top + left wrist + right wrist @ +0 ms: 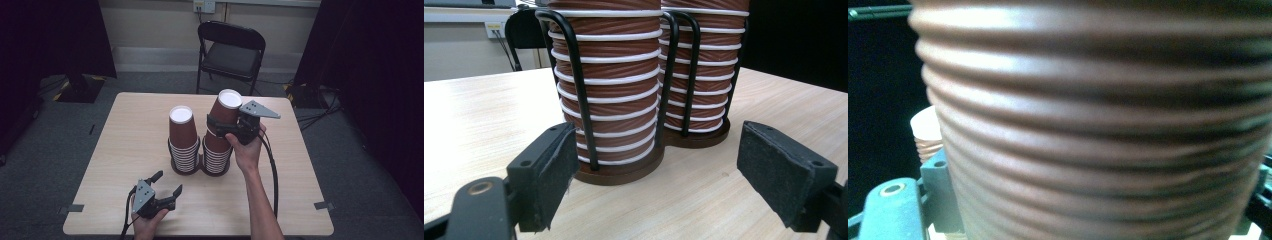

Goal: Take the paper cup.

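**Brown ribbed cup gripped atop right stack**

High view: right tongs (220, 127) clamp the tilted top cup (224, 112) of the right stack (217, 155), probably to peel it off; left tongs (167, 182) rest apart on the worktop (125, 145).

Left gripper view: wire holder (576, 75) keeps stacks upright.

Right gripper view: cup wall (1098, 125) between pads.
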Tool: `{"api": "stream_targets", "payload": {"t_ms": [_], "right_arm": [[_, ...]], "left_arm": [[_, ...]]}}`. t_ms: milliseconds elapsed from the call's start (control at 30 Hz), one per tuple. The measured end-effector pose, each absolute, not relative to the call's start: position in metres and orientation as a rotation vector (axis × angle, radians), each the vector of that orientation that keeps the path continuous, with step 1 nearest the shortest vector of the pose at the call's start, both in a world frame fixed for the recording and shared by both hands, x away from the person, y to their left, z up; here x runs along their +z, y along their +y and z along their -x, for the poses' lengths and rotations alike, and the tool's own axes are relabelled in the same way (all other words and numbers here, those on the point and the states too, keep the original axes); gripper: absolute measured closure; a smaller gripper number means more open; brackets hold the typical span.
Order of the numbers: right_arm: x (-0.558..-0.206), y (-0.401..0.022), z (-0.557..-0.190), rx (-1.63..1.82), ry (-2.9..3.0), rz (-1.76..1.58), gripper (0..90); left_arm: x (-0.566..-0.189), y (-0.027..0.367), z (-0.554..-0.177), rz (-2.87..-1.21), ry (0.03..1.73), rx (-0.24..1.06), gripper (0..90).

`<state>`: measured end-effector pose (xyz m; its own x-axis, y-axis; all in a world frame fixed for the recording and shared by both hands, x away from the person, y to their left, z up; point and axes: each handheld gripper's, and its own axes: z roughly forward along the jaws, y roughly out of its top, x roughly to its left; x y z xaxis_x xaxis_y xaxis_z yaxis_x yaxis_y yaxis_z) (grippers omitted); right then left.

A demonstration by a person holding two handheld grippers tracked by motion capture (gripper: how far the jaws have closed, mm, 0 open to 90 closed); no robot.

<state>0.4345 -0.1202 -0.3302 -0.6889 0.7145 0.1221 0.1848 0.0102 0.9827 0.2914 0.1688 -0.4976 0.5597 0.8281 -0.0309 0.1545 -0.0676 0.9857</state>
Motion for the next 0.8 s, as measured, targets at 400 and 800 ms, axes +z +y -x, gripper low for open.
{"api": "stream_targets", "payload": {"t_ms": [400,800], "right_arm": [[-0.321,-0.131,-0.429,1.771,1.824,-0.936,13.3],[-0.311,-0.149,-0.425,1.799,1.773,-0.972,13.5]], "left_arm": [[-0.498,0.169,-0.292,-1.568,0.862,0.663,16.6],[-0.498,0.170,-0.291,-1.568,0.853,0.663,15.8]]}}
